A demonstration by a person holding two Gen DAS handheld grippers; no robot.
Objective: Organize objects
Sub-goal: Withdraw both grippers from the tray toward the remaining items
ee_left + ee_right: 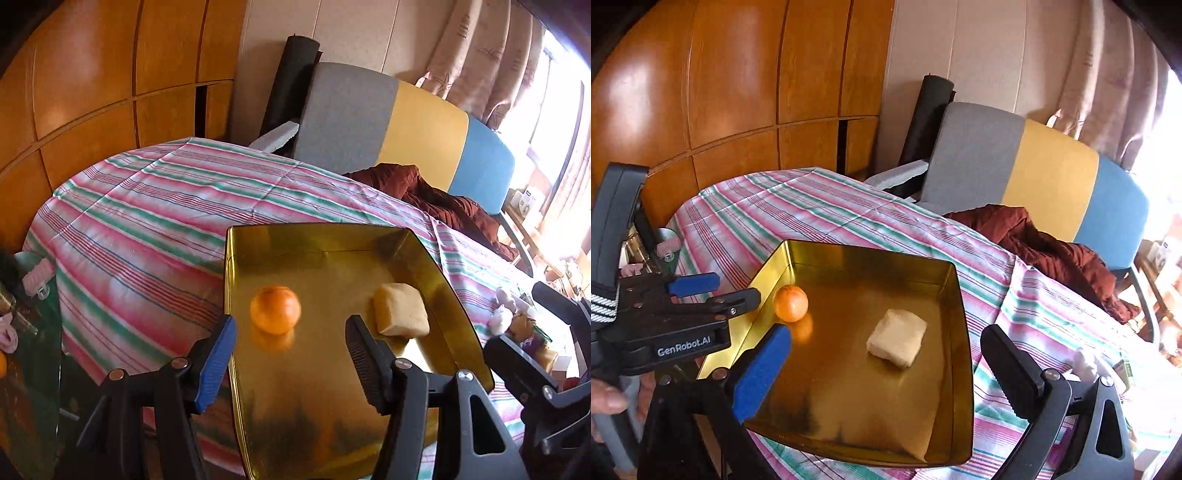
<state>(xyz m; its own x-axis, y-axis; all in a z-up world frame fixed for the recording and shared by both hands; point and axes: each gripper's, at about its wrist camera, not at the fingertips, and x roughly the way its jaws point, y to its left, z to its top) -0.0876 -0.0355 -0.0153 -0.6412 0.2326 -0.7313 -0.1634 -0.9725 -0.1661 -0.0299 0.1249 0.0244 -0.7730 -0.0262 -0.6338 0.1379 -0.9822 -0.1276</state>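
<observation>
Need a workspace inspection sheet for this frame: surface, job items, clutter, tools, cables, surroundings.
Surface: striped cloth over a raised surface, gold tin sitting on it.
Job's things: orange near the tin's left wall; pale block toward its right side, apart from the orange.
Clutter: maroon jacket at the cloth's far right; small items at the right edge, too blurred to name.
Tools: left tool open over the tin, empty; right tool open, empty.
Cables: nothing seen.
Surroundings: wood panels, grey-yellow-blue board, black roll, curtain, bright window.
</observation>
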